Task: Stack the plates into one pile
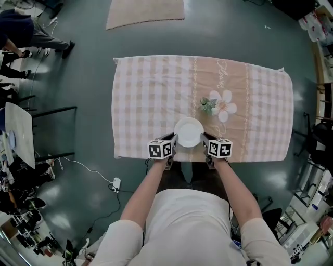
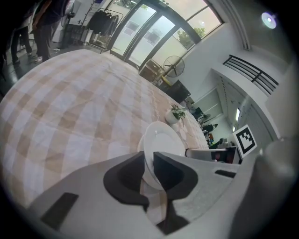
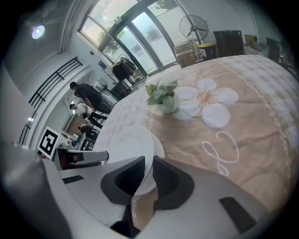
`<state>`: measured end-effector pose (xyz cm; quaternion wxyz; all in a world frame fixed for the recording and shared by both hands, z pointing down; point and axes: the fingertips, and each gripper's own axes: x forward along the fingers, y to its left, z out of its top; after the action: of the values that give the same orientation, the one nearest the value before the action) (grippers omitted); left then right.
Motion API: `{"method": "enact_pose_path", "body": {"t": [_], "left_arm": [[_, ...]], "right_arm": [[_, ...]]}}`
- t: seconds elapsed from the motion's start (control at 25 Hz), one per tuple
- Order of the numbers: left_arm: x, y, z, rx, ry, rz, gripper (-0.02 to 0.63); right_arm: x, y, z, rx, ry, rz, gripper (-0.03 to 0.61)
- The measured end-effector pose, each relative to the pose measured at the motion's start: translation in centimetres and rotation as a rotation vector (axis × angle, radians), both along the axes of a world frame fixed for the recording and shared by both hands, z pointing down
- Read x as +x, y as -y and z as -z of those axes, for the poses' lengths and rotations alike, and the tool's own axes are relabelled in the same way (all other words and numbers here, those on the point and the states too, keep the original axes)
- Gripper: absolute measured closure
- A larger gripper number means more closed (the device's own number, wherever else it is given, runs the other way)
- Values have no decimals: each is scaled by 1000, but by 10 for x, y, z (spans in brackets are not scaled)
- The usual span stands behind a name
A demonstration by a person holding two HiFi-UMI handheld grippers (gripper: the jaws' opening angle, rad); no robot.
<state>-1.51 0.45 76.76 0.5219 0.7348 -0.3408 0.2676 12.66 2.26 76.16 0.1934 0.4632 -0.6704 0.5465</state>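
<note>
A white plate pile (image 1: pixel 188 132) is near the front edge of the table (image 1: pixel 151 88), which has a pink checked cloth. My left gripper (image 1: pixel 174 141) is shut on the pile's left rim and my right gripper (image 1: pixel 204 140) is shut on its right rim. In the left gripper view the jaws (image 2: pixel 148 161) pinch the rim of the white plates (image 2: pixel 161 142), and a second plate edge shows under the top one. In the right gripper view the jaws (image 3: pixel 148 167) clamp the opposite rim of the plates (image 3: pixel 133 142). Whether the pile rests on the cloth I cannot tell.
A small potted plant (image 1: pixel 207 105) stands just behind the plates beside a printed white flower (image 1: pixel 225 105). A beige rug (image 1: pixel 145 13) lies on the floor beyond the table. People (image 1: pixel 31 36) and furniture stand at the left; a power strip (image 1: pixel 116 184) lies on the floor.
</note>
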Motion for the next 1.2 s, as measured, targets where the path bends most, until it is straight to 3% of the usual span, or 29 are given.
{"method": "enact_pose_path", "body": {"t": [0.4,0.68,0.72,0.88,1.2], "left_arm": [[8,-15,-17,-28,25,-23,542],[11,-16,-16,-29,16,-24,494],[12,-16,-15,-30,15,-29,476],[8,-16,-4,-2,30,-41,407],[-4,-11,36,73,34,5,403]], "right_arm": [[6,-11,-16,-19,-24,25,506],[4,-8,-14,4,-16,50,499],[3,-6,-12,12,-16,56,467],[3,-4,-2,45,-31,116,420],[20,1,38,112,-49,199,420]]}}
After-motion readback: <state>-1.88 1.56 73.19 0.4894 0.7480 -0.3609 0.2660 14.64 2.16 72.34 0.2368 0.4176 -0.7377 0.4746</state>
